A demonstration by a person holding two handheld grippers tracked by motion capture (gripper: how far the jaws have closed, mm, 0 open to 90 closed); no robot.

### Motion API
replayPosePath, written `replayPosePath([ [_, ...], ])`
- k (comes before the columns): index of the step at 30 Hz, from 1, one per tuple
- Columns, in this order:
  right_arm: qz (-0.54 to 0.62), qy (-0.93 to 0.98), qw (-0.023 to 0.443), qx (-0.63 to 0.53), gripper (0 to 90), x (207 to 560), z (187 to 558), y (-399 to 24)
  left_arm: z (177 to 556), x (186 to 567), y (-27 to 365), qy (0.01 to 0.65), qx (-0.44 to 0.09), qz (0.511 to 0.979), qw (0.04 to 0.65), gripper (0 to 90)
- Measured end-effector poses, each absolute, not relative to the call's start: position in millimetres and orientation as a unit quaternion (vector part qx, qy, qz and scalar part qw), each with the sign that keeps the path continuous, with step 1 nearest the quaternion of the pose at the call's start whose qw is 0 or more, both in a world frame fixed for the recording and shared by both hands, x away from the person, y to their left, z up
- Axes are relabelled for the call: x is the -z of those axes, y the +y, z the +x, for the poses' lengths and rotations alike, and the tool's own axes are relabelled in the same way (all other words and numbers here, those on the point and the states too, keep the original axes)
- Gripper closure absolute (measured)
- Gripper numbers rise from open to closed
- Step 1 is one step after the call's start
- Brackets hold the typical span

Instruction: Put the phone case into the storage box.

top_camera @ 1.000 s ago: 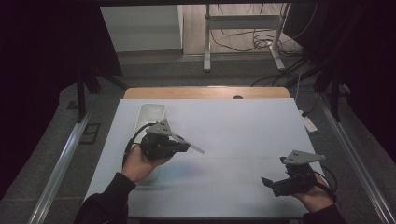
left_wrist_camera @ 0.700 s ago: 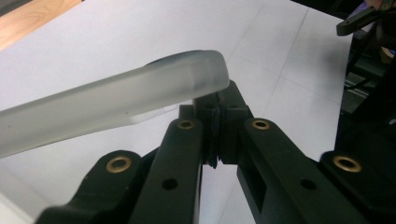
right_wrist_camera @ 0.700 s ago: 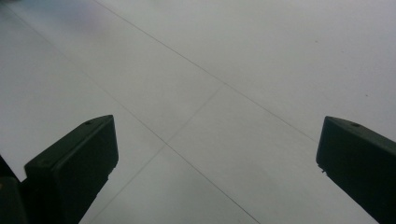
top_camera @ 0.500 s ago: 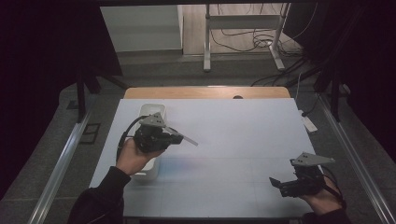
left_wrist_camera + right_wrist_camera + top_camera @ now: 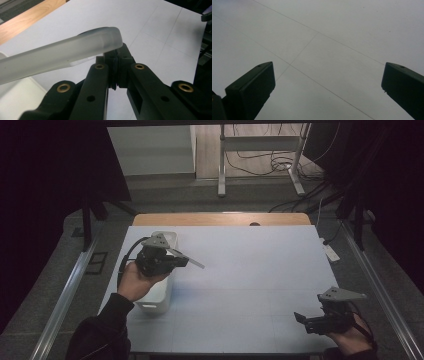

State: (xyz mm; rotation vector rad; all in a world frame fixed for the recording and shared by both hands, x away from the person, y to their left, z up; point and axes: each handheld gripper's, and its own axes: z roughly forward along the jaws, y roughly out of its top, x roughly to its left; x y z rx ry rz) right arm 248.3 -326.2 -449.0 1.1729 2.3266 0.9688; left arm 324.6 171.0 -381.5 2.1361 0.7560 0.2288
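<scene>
1. Left gripper (image 5: 182,261) is held above the left part of the table, over the white bin (image 5: 156,301) that stands near the table's left edge.
2. In the left gripper view the two black jaws are clenched on the end of a frosted, translucent plastic strip (image 5: 62,53); the strip runs out to the left of that view, lifted off the table surface.
3. In the high view the same strip (image 5: 191,260) sticks out of the left gripper toward the middle of the table, slanting slightly down, clear of the white table cover (image 5: 250,270).
4. The person's left hand (image 5: 132,282) wraps the gripper body from below; a black cable loops off its left side.
5. Right gripper (image 5: 300,317) sits low near the table's front right corner, well apart from the bin and the strip, held in the right hand (image 5: 350,337).
6. In the right gripper view its jaws stand wide apart with bare white table surface between them; nothing is gripped.
</scene>
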Motion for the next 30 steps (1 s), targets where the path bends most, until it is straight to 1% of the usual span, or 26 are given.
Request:
replayPosePath([
  [24,0.442,0.807,0.195,-0.338,0.0,450.5,240.8,-338.8,336.3,367.9,198.2,0.346,-0.111,0.84,0.404,88.4],
  [30,0.443,0.807,0.194,-0.339,0.0,450.6,241.0,-339.0,340.5,364.0,207.6,0.361,-0.122,0.839,0.39,88.4],
])
